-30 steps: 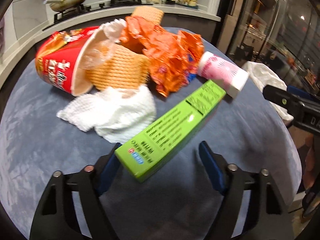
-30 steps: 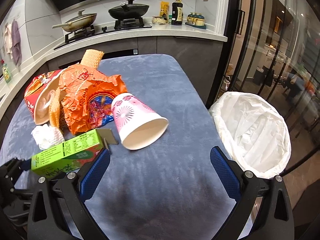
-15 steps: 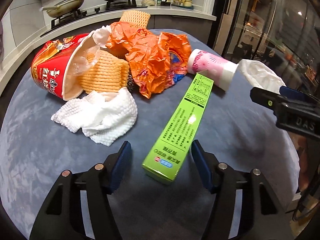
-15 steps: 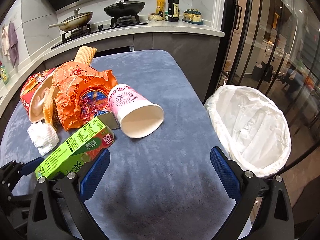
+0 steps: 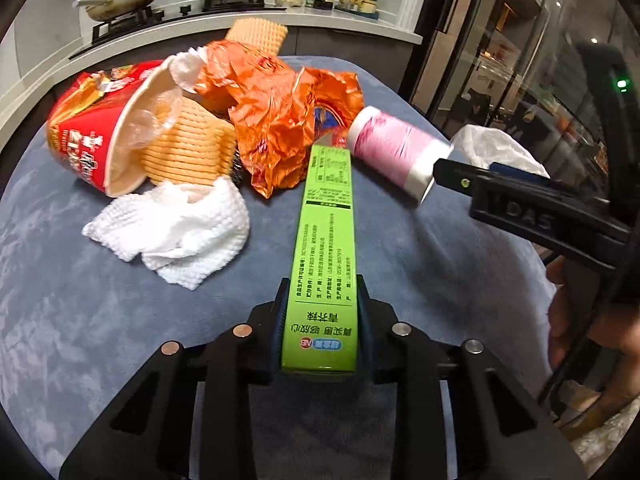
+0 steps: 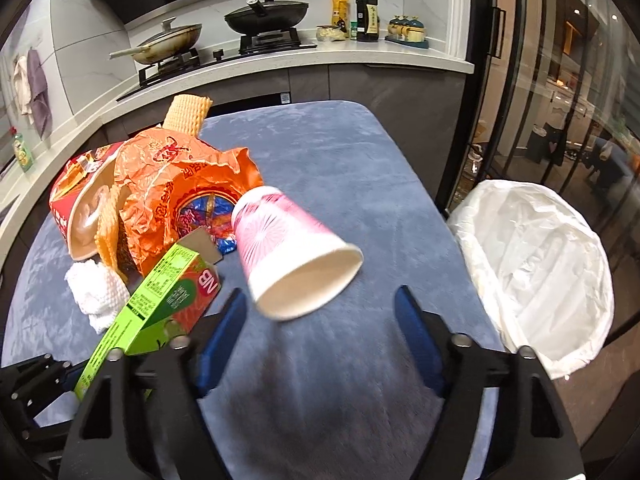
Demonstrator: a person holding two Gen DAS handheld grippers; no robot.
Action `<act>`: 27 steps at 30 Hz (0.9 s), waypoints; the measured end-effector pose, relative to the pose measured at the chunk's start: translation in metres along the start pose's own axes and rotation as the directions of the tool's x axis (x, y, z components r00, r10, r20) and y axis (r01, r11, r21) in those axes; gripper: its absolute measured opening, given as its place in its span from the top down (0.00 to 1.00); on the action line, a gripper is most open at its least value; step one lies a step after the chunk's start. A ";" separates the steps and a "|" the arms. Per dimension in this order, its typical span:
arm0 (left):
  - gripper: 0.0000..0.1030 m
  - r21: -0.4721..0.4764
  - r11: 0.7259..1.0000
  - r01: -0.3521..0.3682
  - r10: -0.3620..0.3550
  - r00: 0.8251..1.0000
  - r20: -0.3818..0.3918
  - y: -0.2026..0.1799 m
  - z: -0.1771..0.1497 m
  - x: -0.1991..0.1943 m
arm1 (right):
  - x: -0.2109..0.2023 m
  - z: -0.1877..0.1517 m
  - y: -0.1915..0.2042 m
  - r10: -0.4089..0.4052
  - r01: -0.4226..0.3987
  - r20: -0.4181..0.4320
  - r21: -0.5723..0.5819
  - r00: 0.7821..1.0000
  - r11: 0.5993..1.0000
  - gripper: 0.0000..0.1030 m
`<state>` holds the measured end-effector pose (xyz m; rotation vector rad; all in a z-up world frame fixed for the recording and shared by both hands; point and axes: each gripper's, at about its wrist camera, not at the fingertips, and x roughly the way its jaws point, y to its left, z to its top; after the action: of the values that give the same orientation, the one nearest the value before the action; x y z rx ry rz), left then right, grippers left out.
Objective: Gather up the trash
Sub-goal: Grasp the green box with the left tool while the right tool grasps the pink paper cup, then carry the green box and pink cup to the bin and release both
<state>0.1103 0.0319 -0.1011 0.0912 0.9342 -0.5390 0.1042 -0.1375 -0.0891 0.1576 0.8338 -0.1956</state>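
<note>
The left tool is clamped on the near end of the long green cardboard box, its blue pads pressed flat against the two narrow sides. The box points away toward the far edge of the bench, a surface covered in blue-grey plush cloth. Its far end reaches the crumpled orange foil wrapper, though the view does not show whether the two touch.

The right tool stands spread wide, holding nothing, with the pink paper cup lying on its side just ahead of its fingers, mouth toward the camera. The cup looks blurred, so it may be rolling.

The rest of the heap sits toward the bench's left edge: a tipped red instant-noodle tub, tan ridged wafers and a white crumpled paper towel. The white-lined bin waits beyond the right edge.

The step in hand appears to be lifting the box clear. Since the grip is at one end, the long free end will tend to sag and swing, so it is best raised straight up before turning toward the bin, kept level, and carried high enough to pass over the cup and the right tool.
</note>
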 end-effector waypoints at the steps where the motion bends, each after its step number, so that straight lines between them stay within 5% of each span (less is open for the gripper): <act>1: 0.73 0.000 1.000 -0.003 0.003 1.000 0.002 0.001 0.000 -0.002 | 0.002 0.002 0.001 0.017 -0.017 -0.002 0.007 1.000 1.000 0.38; 7: 0.73 -0.014 0.999 -0.031 0.031 0.999 0.018 0.001 0.002 -0.013 | 0.020 0.006 0.006 0.138 -0.136 -0.034 0.063 0.990 0.989 0.54; 12: 0.73 -0.029 0.999 -0.043 0.043 0.999 0.012 0.003 0.004 -0.017 | 0.033 0.005 0.005 0.210 -0.201 -0.066 0.118 0.975 0.972 0.86; 15: 0.73 -0.024 0.999 -0.048 0.049 0.999 0.019 0.000 0.004 -0.022 | 0.029 0.004 0.005 0.221 -0.213 -0.060 0.124 0.973 0.969 0.97; 27: 0.73 0.022 1.000 -0.007 0.005 0.996 0.094 -0.036 0.028 -0.048 | -0.029 0.002 -0.035 0.131 -0.137 0.054 0.121 0.990 0.983 0.97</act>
<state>0.0915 0.0120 -0.0407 0.0878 0.8360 -0.5432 0.0784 -0.1691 -0.0678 0.3241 0.7629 -0.1238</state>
